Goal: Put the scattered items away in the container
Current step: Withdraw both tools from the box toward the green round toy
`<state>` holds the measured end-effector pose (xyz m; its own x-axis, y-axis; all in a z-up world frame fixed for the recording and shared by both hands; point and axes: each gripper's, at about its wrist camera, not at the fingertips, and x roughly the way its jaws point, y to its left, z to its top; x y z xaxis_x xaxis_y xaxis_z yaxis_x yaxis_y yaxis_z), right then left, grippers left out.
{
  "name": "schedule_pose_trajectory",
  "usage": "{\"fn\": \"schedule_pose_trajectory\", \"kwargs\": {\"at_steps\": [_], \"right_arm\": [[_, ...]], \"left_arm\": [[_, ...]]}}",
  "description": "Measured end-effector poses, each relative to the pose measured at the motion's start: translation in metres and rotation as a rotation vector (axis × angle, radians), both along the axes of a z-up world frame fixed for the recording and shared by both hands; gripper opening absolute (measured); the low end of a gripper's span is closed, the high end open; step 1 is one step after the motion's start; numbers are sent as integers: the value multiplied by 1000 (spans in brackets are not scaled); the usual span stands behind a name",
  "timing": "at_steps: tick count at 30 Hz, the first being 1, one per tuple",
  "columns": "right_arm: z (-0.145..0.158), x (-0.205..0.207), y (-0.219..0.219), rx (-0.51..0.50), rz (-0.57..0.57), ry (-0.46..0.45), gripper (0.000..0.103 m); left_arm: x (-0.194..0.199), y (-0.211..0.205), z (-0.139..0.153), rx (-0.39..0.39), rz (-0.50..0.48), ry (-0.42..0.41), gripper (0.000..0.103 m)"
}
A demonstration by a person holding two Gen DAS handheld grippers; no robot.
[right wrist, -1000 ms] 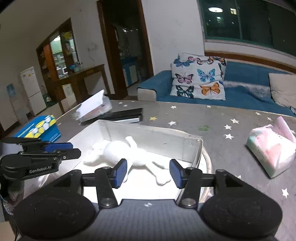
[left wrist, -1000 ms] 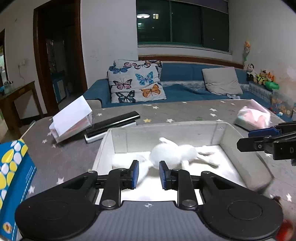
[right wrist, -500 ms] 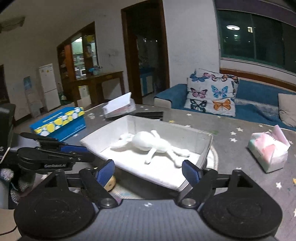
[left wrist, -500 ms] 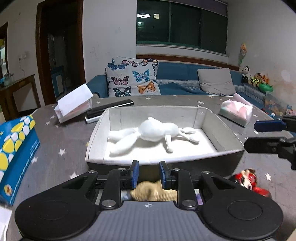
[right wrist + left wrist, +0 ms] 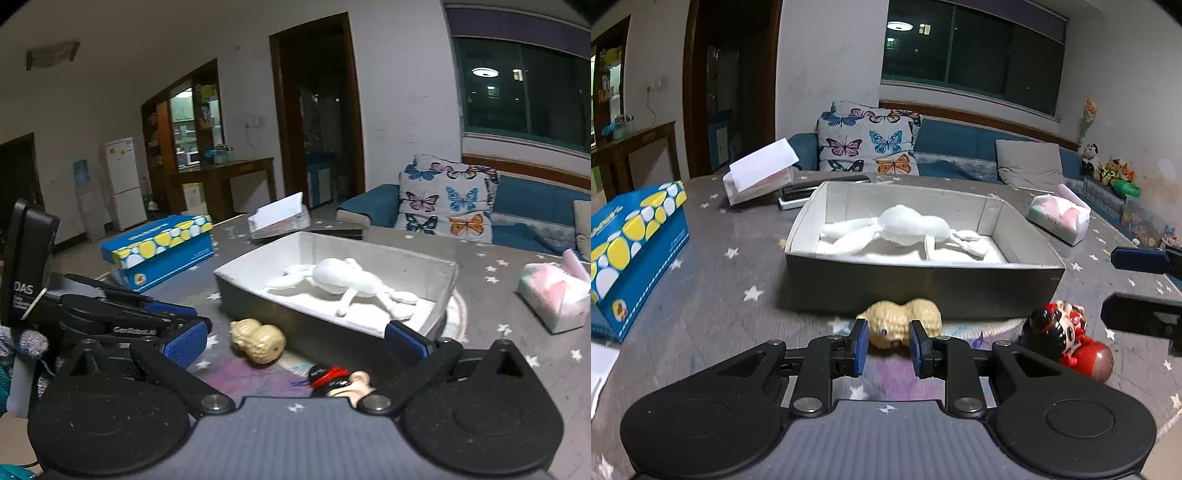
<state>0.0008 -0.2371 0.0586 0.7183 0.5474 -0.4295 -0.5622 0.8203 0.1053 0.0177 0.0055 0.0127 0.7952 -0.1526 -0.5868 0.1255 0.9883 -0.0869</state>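
Fingers (image 5: 857,347) short of box wall (image 5: 923,286)

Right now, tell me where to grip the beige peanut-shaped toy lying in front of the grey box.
Grip the beige peanut-shaped toy at its narrow waist between the two lobes, coming from above on the near side; the grey box wall blocks its far side.

One open grey container (image 5: 923,284) stands on the worktop (image 5: 713,295), holding one white plush toy (image 5: 908,230). Two toys lie outside it: one tan peanut-shaped toy (image 5: 905,325) and one red-and-black doll (image 5: 1067,338). Also counted are one blue-and-yellow box (image 5: 631,243), one tissue pack (image 5: 1058,218), one white open-lidded box (image 5: 761,175), one butterfly-print pillow (image 5: 868,142) and one grey cushion (image 5: 1028,166).
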Motion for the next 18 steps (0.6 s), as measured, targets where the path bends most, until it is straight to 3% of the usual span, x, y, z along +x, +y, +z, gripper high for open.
{"fn": "schedule_pose_trajectory", "kwargs": {"at_steps": [5, 18], "right_arm": [[-7, -16, 11, -13, 52, -27, 103], [-30, -40, 42, -106, 196, 25, 102]], "left_arm": [[-9, 2, -3, -21, 11, 15, 26], [-33, 11, -3, -42, 12, 25, 26]]}}
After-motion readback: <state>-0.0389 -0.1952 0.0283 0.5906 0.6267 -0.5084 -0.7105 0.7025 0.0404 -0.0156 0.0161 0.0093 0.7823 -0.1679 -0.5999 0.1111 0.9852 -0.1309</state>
